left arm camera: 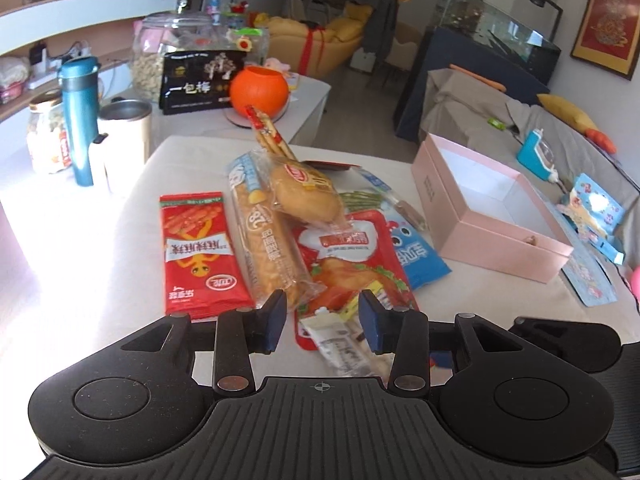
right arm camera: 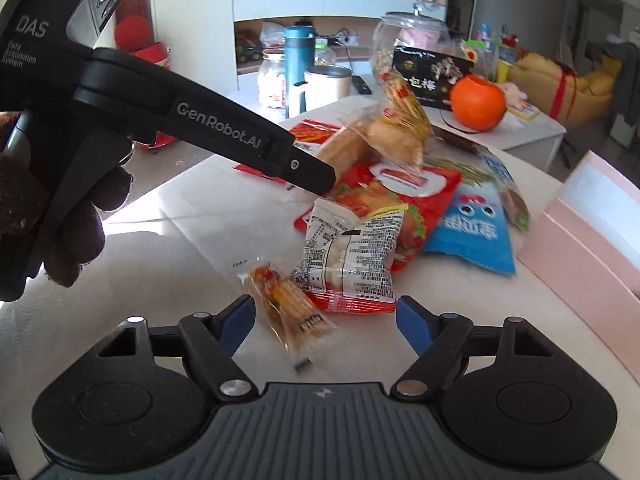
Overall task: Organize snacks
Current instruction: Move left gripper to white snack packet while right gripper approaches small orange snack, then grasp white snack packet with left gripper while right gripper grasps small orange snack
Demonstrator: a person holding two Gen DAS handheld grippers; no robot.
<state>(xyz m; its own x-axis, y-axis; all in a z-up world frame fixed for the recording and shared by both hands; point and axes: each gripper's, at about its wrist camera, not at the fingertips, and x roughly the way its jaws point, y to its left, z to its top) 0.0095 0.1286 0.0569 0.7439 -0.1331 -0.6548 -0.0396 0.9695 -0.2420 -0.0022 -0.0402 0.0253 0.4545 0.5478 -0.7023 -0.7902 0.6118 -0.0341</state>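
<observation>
Several snack packets lie piled on the white table (left arm camera: 100, 280): a red strip packet (left arm camera: 200, 256), a long bread packet (left arm camera: 264, 240), a bun packet (left arm camera: 304, 192), a red burger packet (left arm camera: 352, 256) and a blue packet (left arm camera: 416, 252). My left gripper (left arm camera: 323, 316) stands open, with a white printed packet (left arm camera: 344, 340) lying between and below its jaws. In the right wrist view it (right arm camera: 320, 178) reaches in from the left over that white packet (right arm camera: 348, 248). My right gripper (right arm camera: 326, 314) is open around a small orange packet (right arm camera: 288, 312), without touching it. An open pink box (left arm camera: 500, 240) sits at the right.
At the far left stand a teal bottle (left arm camera: 78, 120), a steel-rimmed cup (left arm camera: 124, 136) and glass jars. An orange ball (left arm camera: 259, 92) and a black package (left arm camera: 200, 80) sit behind the pile. A gloved hand (right arm camera: 60, 220) holds the left gripper. The pink box (right arm camera: 580, 232) borders the right.
</observation>
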